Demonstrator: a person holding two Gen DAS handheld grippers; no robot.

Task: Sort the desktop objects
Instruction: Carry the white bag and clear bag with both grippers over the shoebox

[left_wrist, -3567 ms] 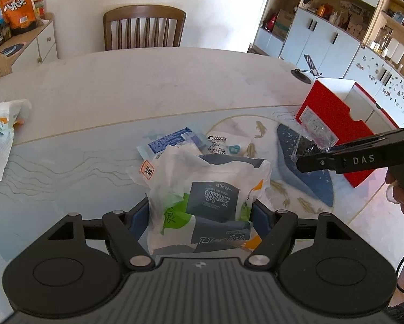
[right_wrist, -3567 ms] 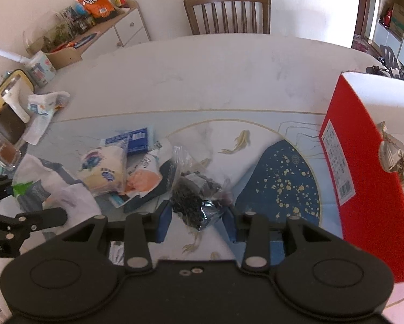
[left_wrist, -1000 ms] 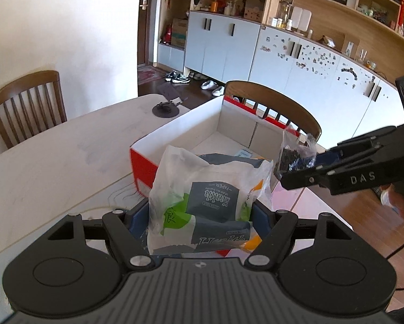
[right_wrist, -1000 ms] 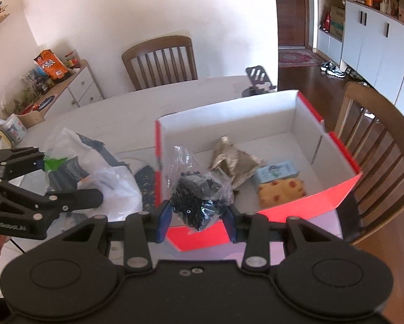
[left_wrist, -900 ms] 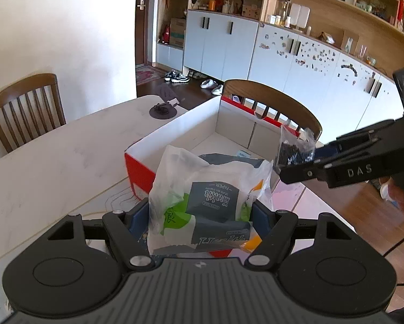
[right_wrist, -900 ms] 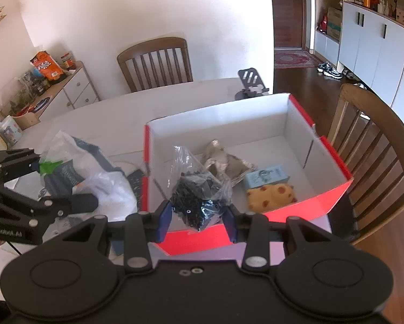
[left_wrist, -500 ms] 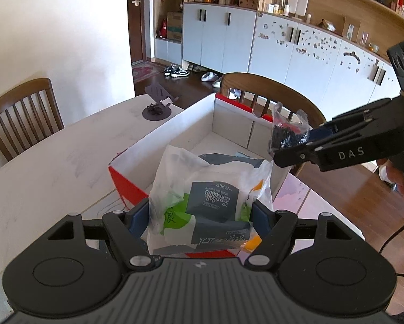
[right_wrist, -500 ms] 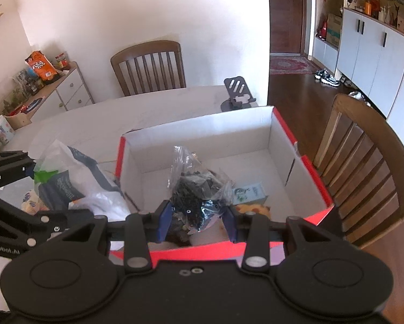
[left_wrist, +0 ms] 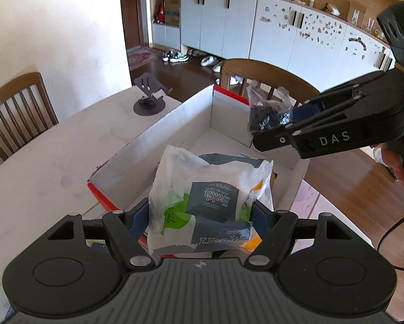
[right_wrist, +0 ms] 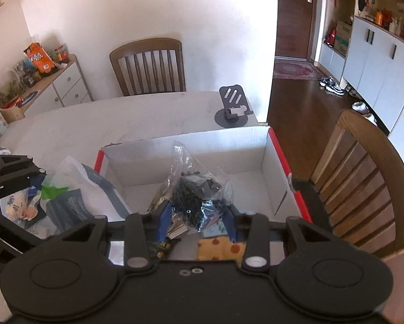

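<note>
My left gripper [left_wrist: 200, 213] is shut on a white tissue pack with green and grey print [left_wrist: 207, 202] and holds it above the near edge of the red box with white inside [left_wrist: 175, 124]. My right gripper [right_wrist: 199, 216] is shut on a clear bag of small black pieces [right_wrist: 199, 191] and holds it over the open box [right_wrist: 266, 159]. The right gripper also shows in the left wrist view [left_wrist: 280, 124], above the box's right side. A yellow spotted item [right_wrist: 221, 245] lies in the box under the right gripper.
A black phone stand [right_wrist: 233, 108] sits on the white table [right_wrist: 121, 124] behind the box. Wooden chairs stand at the far side [right_wrist: 148, 64] and at the right [right_wrist: 363, 183]. Snack packets [right_wrist: 21, 208] lie on the table at left.
Both grippers have moved from the table over to the box with their loads. In the last second the right gripper moved further over the box's inside.
</note>
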